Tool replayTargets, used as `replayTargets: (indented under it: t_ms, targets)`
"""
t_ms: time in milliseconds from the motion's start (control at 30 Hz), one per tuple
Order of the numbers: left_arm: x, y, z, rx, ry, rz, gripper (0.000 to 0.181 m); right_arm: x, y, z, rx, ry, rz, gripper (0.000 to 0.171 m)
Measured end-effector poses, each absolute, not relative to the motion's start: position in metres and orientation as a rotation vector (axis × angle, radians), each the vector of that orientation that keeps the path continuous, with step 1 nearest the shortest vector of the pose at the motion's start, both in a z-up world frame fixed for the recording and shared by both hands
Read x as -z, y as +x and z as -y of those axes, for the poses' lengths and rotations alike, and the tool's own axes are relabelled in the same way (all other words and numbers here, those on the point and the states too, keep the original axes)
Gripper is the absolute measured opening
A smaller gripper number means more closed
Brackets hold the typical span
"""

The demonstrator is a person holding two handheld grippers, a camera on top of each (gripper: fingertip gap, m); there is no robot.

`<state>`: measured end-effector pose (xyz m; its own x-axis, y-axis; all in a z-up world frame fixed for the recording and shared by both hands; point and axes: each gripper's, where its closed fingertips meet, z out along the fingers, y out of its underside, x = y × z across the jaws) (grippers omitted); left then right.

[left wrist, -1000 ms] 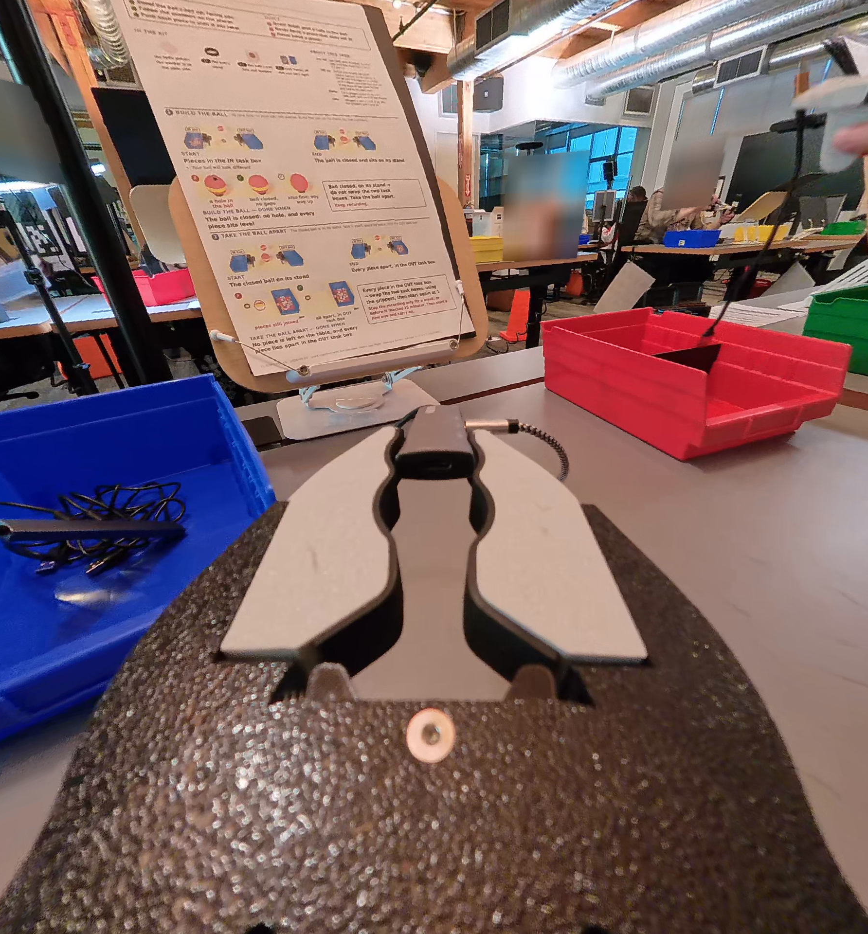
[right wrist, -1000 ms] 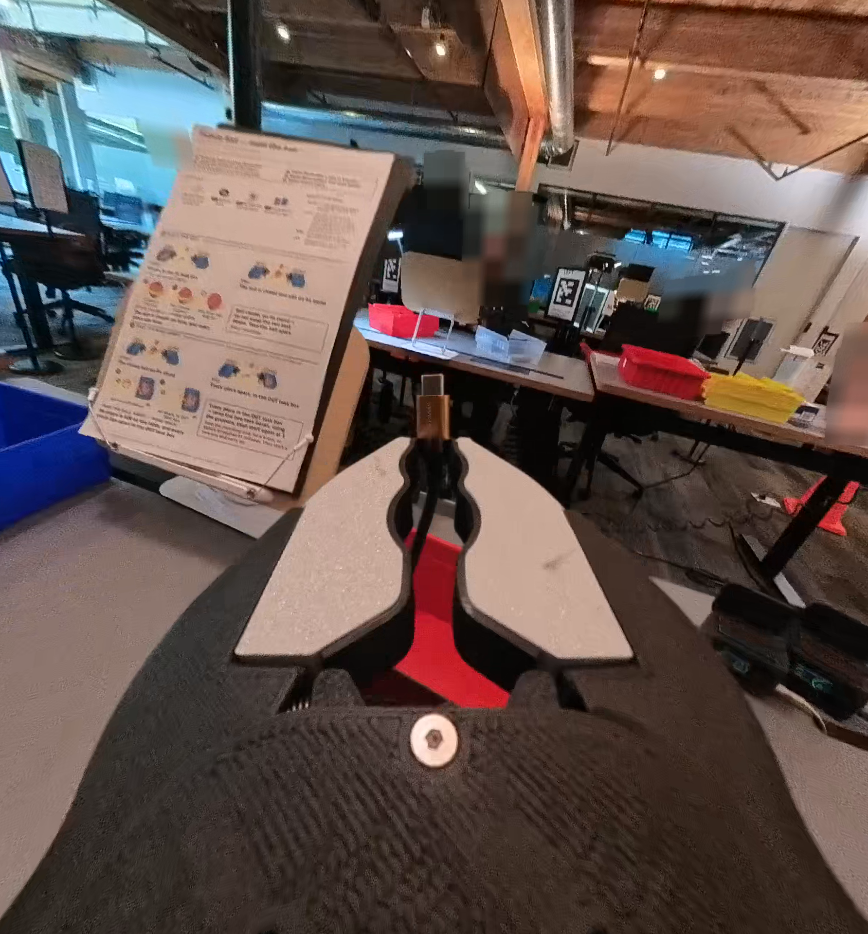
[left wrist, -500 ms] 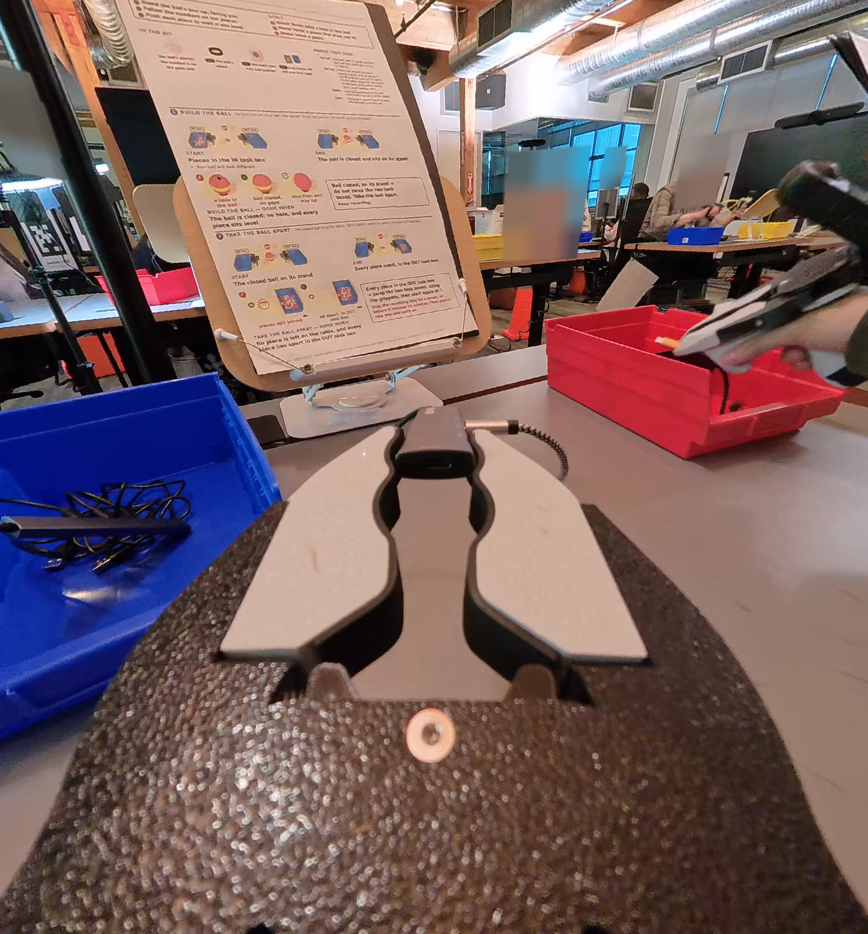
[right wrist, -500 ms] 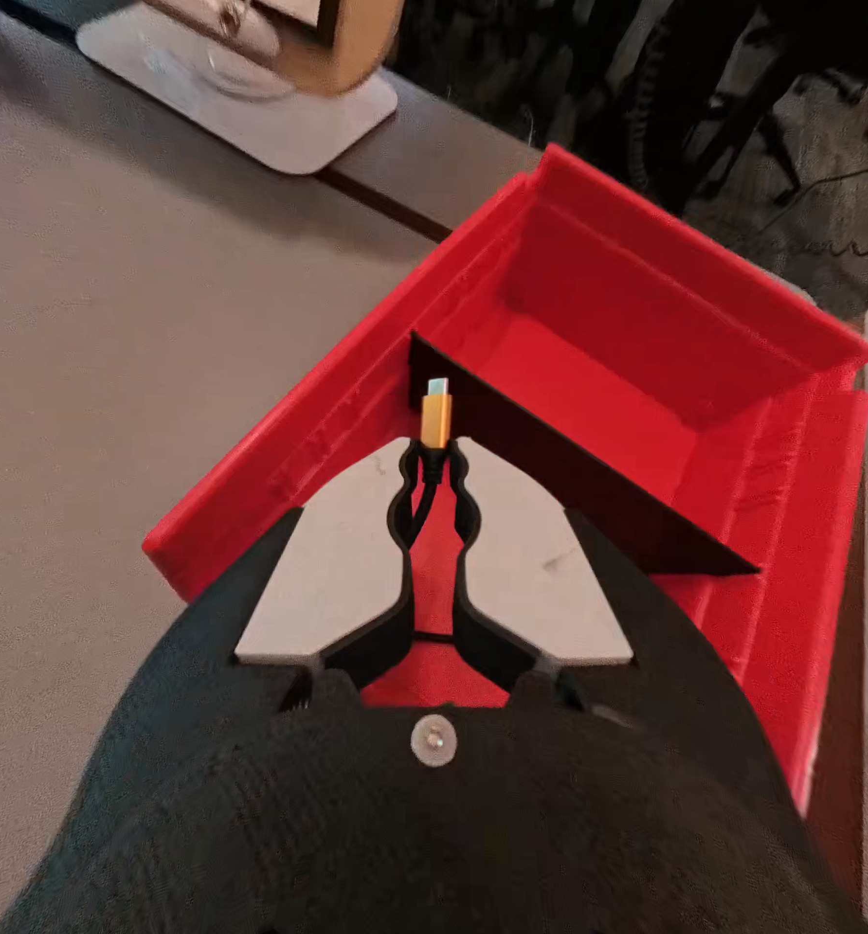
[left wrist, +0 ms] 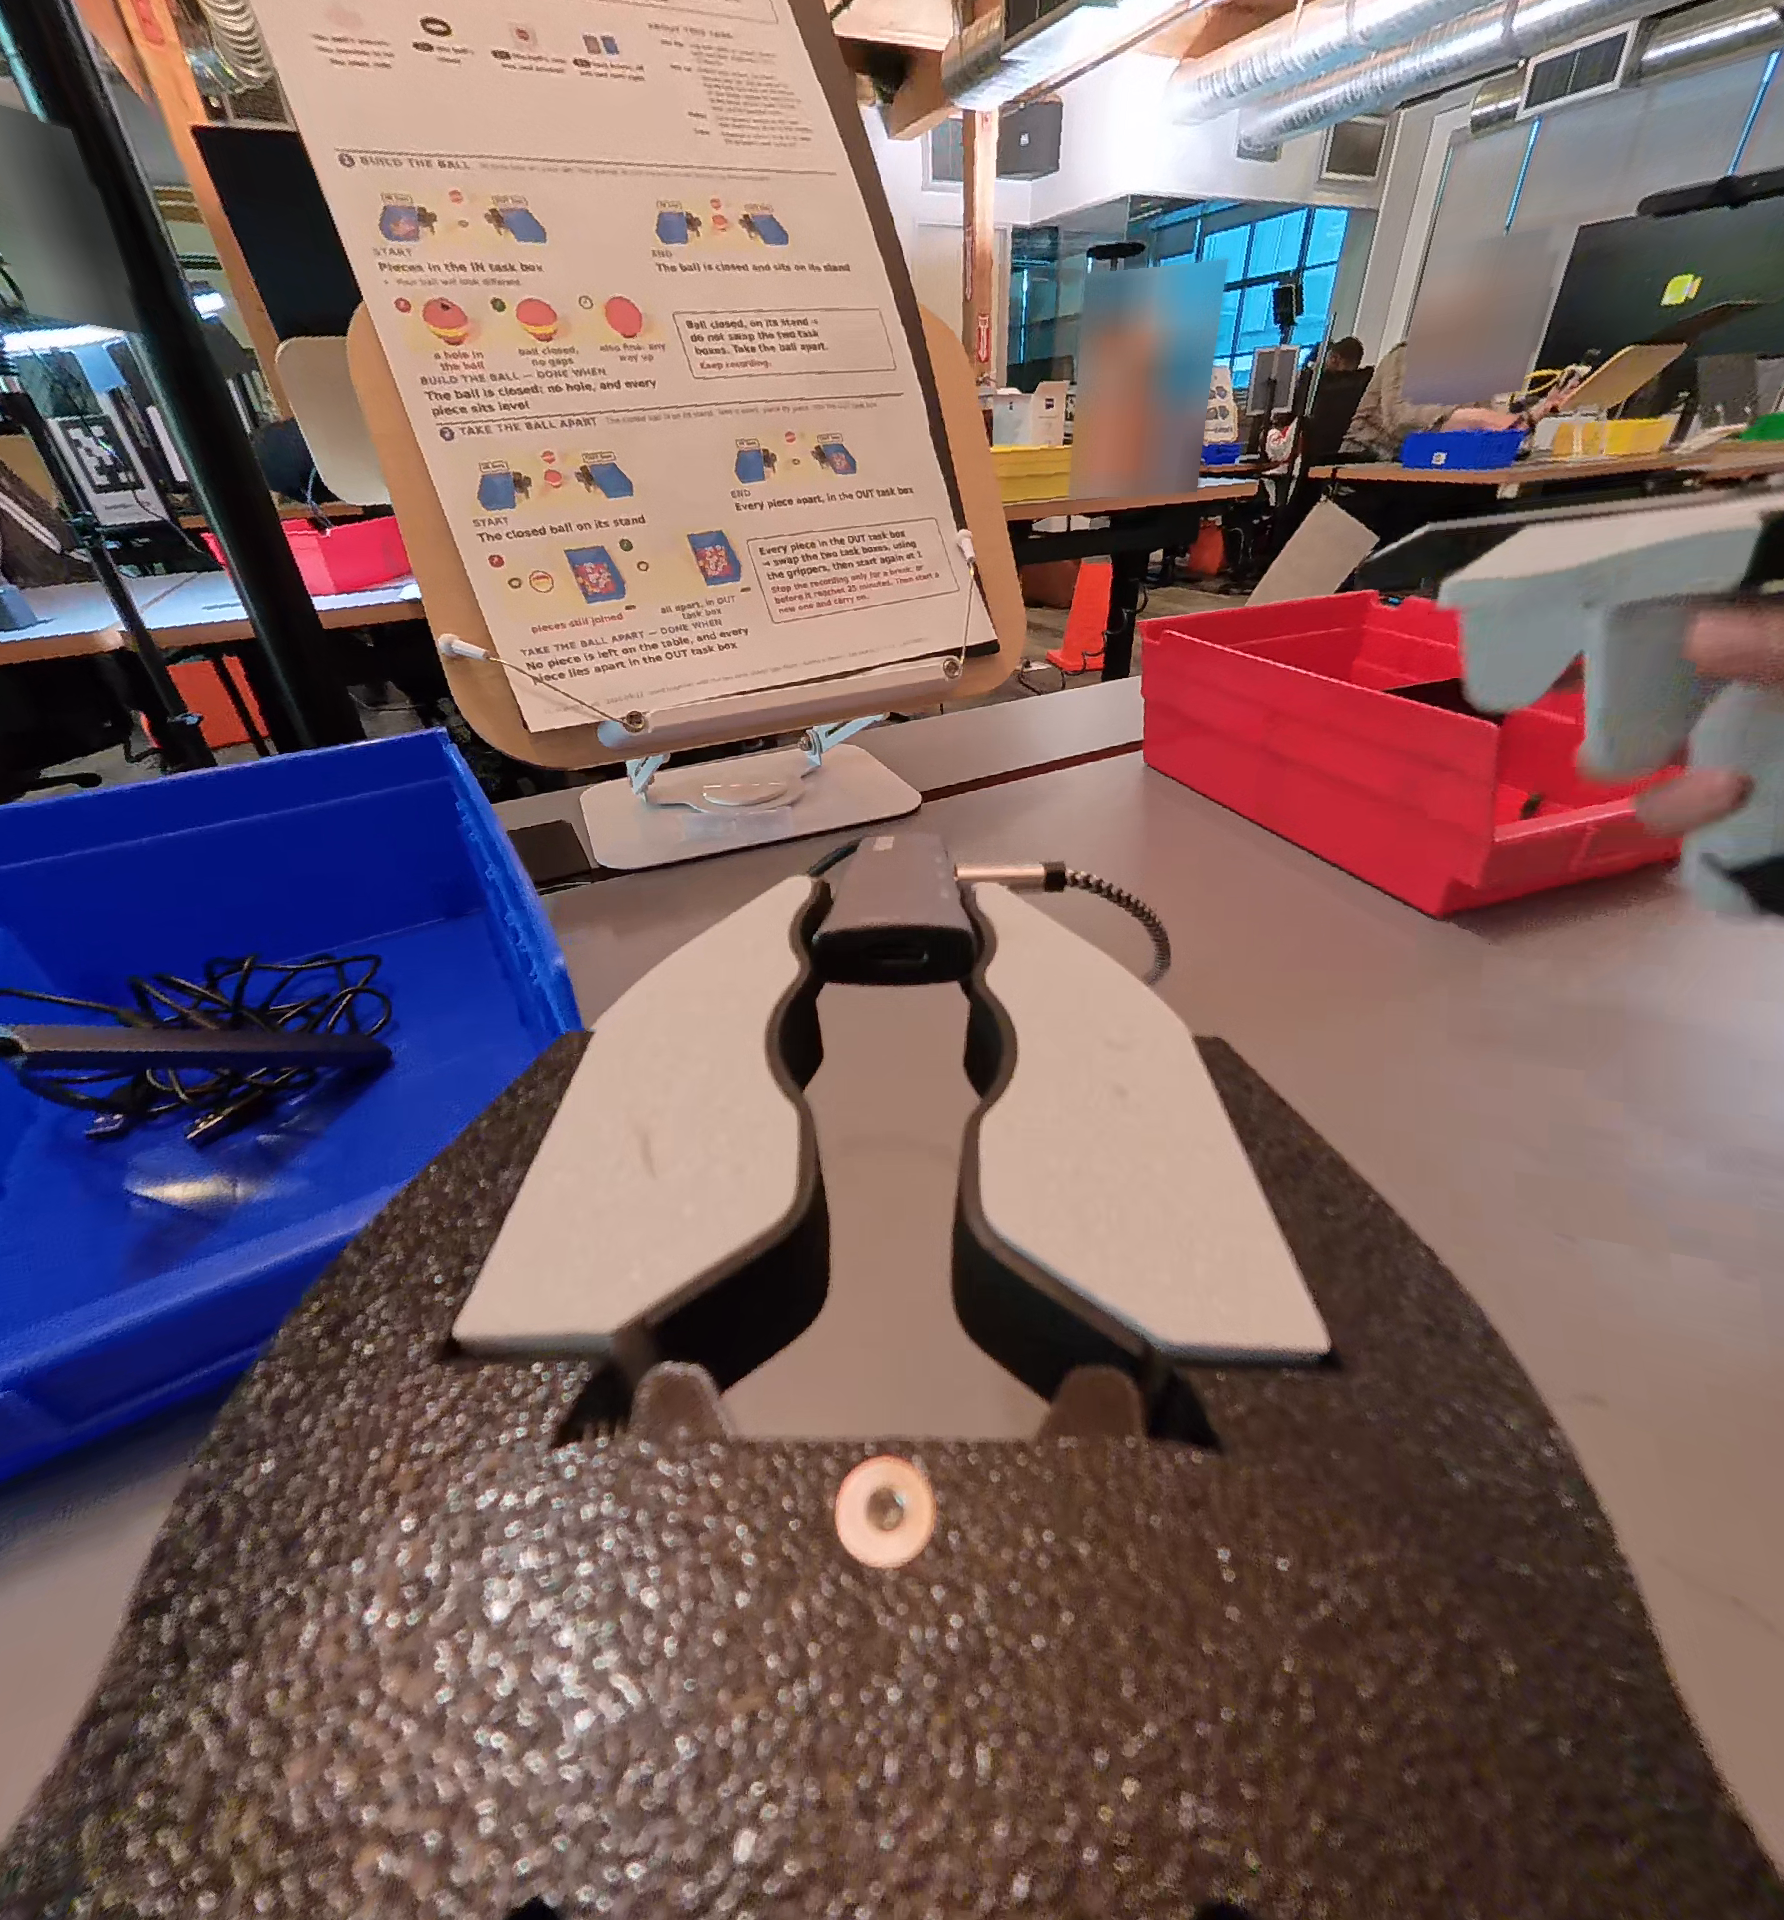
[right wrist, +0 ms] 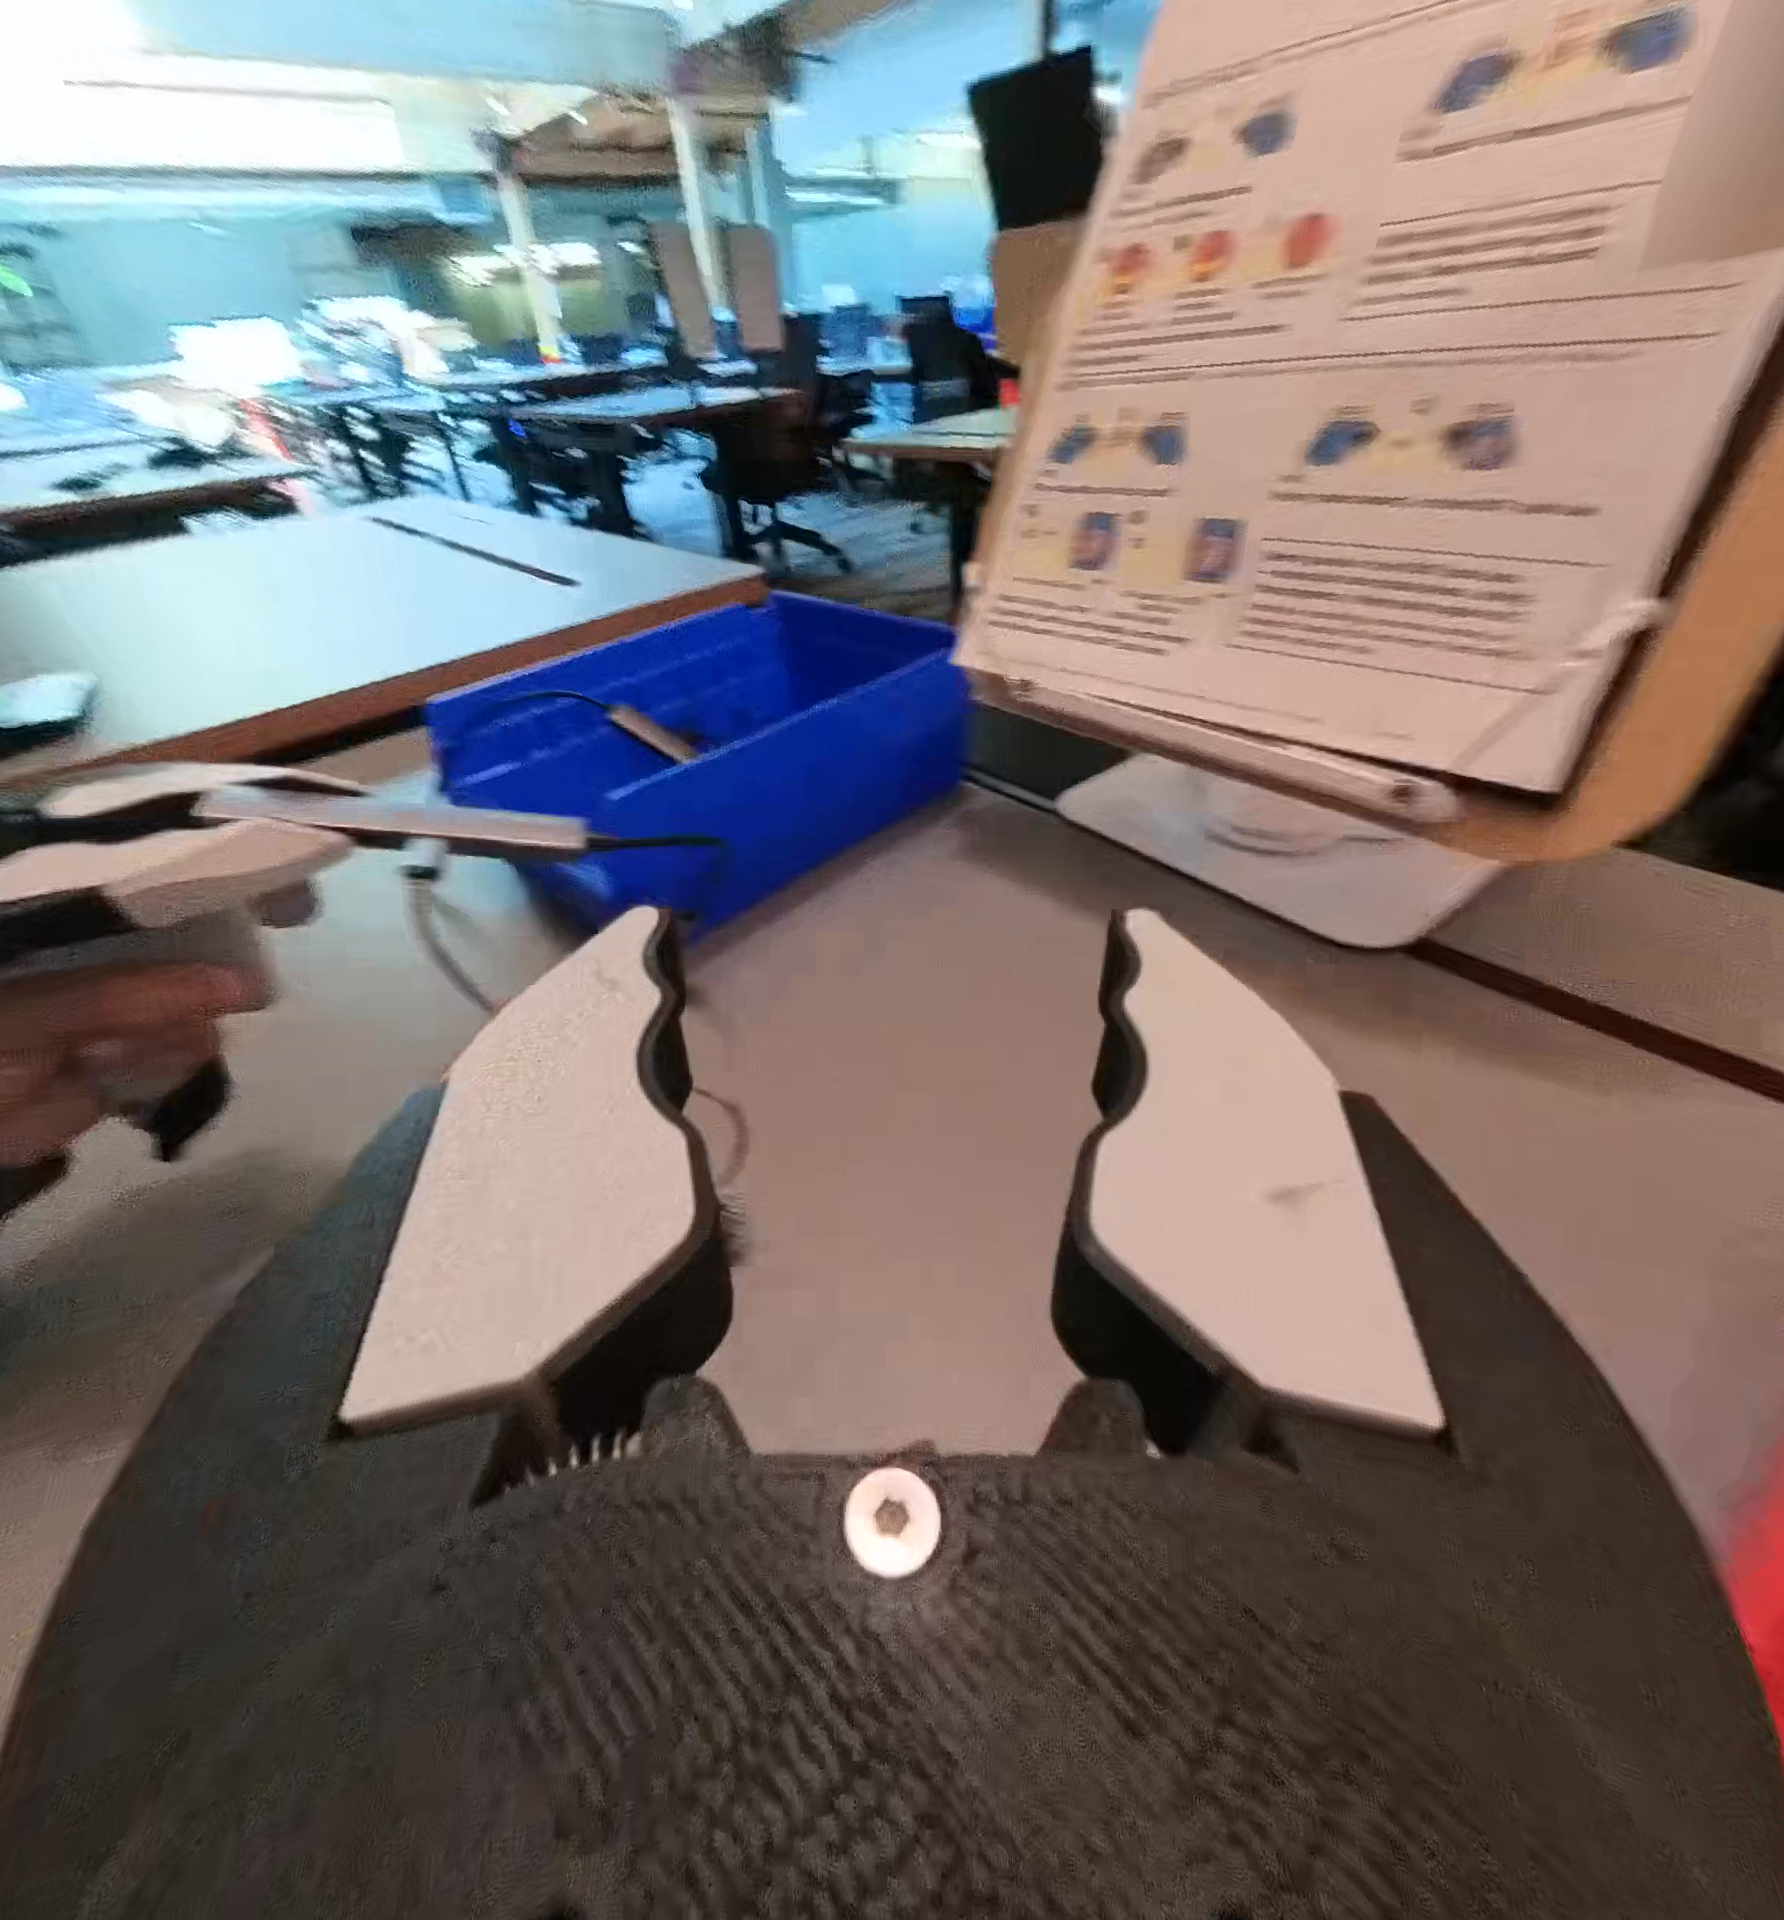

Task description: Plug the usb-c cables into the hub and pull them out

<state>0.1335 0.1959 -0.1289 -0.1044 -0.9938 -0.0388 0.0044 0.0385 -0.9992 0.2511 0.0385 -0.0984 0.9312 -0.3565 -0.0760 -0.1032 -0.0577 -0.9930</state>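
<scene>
**Operator:** Left gripper (left wrist: 890,935) status?

**Technician:** Fingers clamped on the near end of the grey hub (left wrist: 898,909), held just above the grey table (left wrist: 1387,1195). One braided cable (left wrist: 1116,899) is plugged into the hub's right side and droops to the table. Right gripper (right wrist: 893,940): fingers spread apart, nothing between them, pointing toward the hub from the right.

**Operator:** Failure modes?

**Technician:** Judgement only. The remaining plug is short and sits right against the left fingers, so a closing right gripper may pinch the braid instead and bend it, or strike the left fingertips. A pull off the port axis could twist the hub in its grip, since only one end is held.

**Operator:** Surroundings?

**Technician:** Blue bin (left wrist: 244,831) to the left holds a second hub (left wrist: 192,1049) and tangled black cables (left wrist: 244,997). Red bin (left wrist: 1314,727) on the right. Instruction board (left wrist: 659,364) stands behind on its stand. Nothing lies between the right gripper and the hub.
</scene>
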Motion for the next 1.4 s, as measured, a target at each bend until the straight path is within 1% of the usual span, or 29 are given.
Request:
replayTargets:
  t_ms: [67,133,200,367,400,500,733,1133,1267,1400]
  targets:
    - [0.129,0.134,-0.195,1.253,-1.123,-1.301,0.023,0.105,0.215,-0.073,0.108,-1.561,-0.315,0.075]
    - [0.129,0.133,-0.194,1.248,-1.119,-1.306,0.023,0.110,0.191,-0.101,0.119,-1.522,-0.242,0.071]
    - [0.128,0.133,-0.194,1.241,-1.113,-1.304,0.023,0.117,0.178,-0.124,0.182,-1.520,-0.194,0.068]
    - [0.131,0.134,-0.195,1.247,-1.108,-1.301,0.023,0.135,0.152,-0.168,0.148,-1.563,-0.115,0.065]
    - [0.131,0.135,-0.195,1.253,-1.110,-1.297,0.023,0.135,0.152,-0.172,0.157,-1.558,-0.112,0.061]
    - [0.134,0.136,-0.193,1.266,-1.113,-1.299,0.023,0.137,0.156,-0.181,0.183,-1.541,-0.138,0.038]
    - [0.137,0.137,-0.196,1.282,-1.122,-1.290,0.023,0.133,0.159,-0.180,0.178,-1.479,-0.166,0.022]
    - [0.137,0.137,-0.193,1.273,-1.107,-1.297,0.023,0.130,0.151,-0.167,0.151,-1.454,-0.196,0.021]
    - [0.134,0.137,-0.190,1.275,-1.093,-1.298,0.023,0.129,0.152,-0.161,0.154,-1.472,-0.197,0.027]
    - [0.131,0.138,-0.188,1.280,-1.080,-1.291,0.023,0.126,0.147,-0.155,0.124,-1.462,-0.171,0.027]
